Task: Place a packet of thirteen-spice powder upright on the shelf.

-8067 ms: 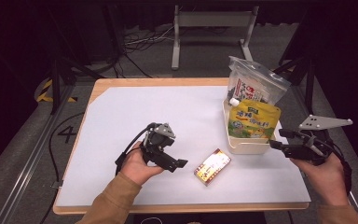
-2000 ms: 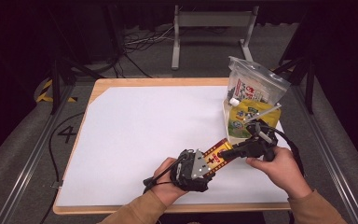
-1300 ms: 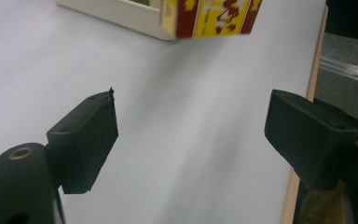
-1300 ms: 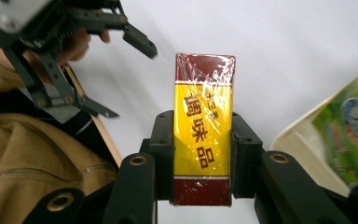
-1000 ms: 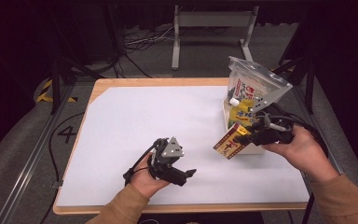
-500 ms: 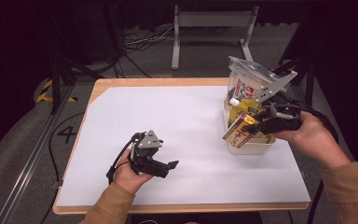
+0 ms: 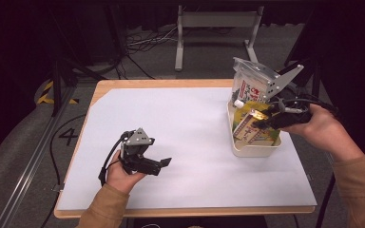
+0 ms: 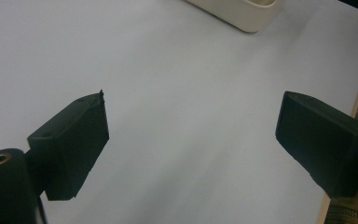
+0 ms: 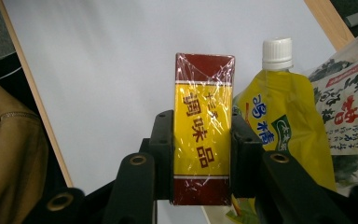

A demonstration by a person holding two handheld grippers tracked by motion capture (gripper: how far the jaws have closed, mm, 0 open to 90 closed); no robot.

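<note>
My right gripper (image 7: 266,119) (image 9: 202,140) is shut on a yellow and red seasoning box (image 9: 203,126) (image 7: 246,129), held over the cream bin (image 7: 252,149) at the table's right. Inside the bin stand a yellow spouted pouch (image 9: 279,121) (image 7: 254,97) with a white cap and a clear bag with printed labels (image 7: 252,85) (image 9: 349,102). My left gripper (image 7: 164,163) (image 8: 191,135) is open near the table's front left, hovering over the white sheet with nothing between its fingers. A corner of the cream bin (image 8: 242,11) is visible far ahead in the left gripper view.
The white sheet (image 7: 180,133) covers most of the wooden table (image 7: 123,85). A metal stand (image 7: 214,23) and cables (image 7: 138,47) lie on the floor beyond the far edge. The person's tan sleeve (image 9: 9,154) shows at the left of the right gripper view.
The right gripper has carried the seasoning box from the table's front middle up and right to over the bin. The left gripper let it go, opened and drew back to the front left.
</note>
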